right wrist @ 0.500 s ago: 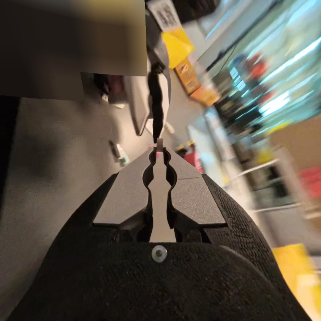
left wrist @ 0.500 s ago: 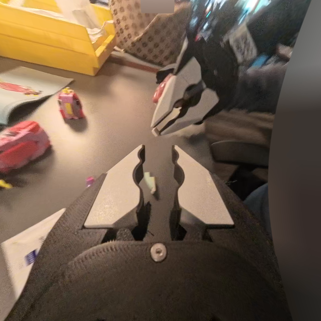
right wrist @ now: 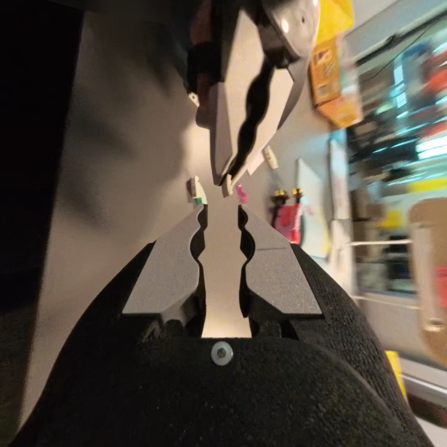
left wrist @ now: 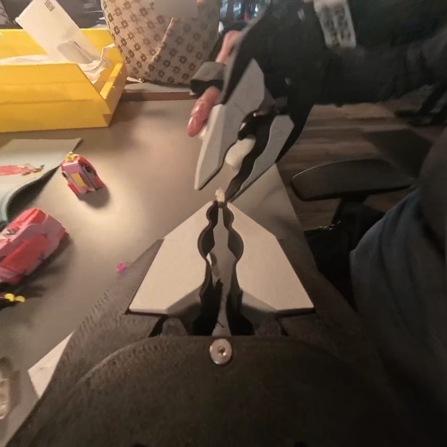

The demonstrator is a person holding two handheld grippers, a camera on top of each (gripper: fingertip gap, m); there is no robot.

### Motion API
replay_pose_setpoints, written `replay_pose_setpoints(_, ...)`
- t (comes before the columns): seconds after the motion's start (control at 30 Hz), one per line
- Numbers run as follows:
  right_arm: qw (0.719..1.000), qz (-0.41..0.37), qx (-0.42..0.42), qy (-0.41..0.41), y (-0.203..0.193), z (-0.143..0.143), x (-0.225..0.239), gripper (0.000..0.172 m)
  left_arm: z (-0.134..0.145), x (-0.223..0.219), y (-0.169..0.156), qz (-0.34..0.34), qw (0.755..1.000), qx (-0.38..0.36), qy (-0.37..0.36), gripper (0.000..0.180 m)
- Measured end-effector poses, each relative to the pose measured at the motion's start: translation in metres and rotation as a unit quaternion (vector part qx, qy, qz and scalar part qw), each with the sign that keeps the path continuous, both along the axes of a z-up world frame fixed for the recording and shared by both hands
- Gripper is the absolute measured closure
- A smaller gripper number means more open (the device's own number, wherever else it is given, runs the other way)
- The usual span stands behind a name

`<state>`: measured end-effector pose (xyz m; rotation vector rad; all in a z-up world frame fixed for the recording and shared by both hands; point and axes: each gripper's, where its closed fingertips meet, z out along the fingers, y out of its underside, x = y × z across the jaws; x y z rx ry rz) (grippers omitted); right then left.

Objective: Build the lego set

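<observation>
My left gripper point(left wrist: 220, 204) is shut on a small white toy brick piece point(left wrist: 220, 195) that sticks out past its fingertips. The right wrist view shows the same: the left gripper point(right wrist: 225, 182) pinches the white piece point(right wrist: 227, 190) at its tips. My right gripper point(right wrist: 222, 209) is open and empty, its tips just short of the piece. In the left wrist view the right gripper point(left wrist: 214, 189) hangs open right above the piece, above the grey table point(left wrist: 145, 145).
A white and green piece point(right wrist: 196, 192) and a tiny pink piece point(right wrist: 242, 193) lie on the table. To the left are a small pink toy car point(left wrist: 81, 177), a larger red and pink car point(left wrist: 26, 244) and a yellow box point(left wrist: 55, 79). A chair armrest point(left wrist: 350, 179) is at the right. Left and right tips are no more than a few centimetres apart.
The white piece has passed from the right gripper to the left. The left jaws closed on it and the right jaws opened off it. The two grippers moved closer together.
</observation>
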<state>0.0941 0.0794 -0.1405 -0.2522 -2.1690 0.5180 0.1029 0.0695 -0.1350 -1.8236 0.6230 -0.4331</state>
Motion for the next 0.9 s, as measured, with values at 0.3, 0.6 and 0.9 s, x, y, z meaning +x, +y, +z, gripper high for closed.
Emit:
replay_pose_setpoints(0.3, 0.983, -0.024, -0.087, -0.159, -0.007, -0.014, 0.003, 0.169, -0.016, 0.003, 0.001, -0.004, 0.999, -0.024, 0.04, 0.178)
replay_pose_setpoints(0.6, 0.96, -0.016, -0.031, -0.276, 0.009, -0.048, 0.011, 0.17, -0.046, -0.02, -0.005, 0.063, 0.986, -0.134, 0.079, 0.145)
replay_pose_setpoints(0.9, 0.945, -0.026, -0.039, -0.324, 0.013, -0.057, 0.009, 0.168, -0.061, -0.02, -0.003, 0.063, 0.976, -0.162, 0.134, 0.174)
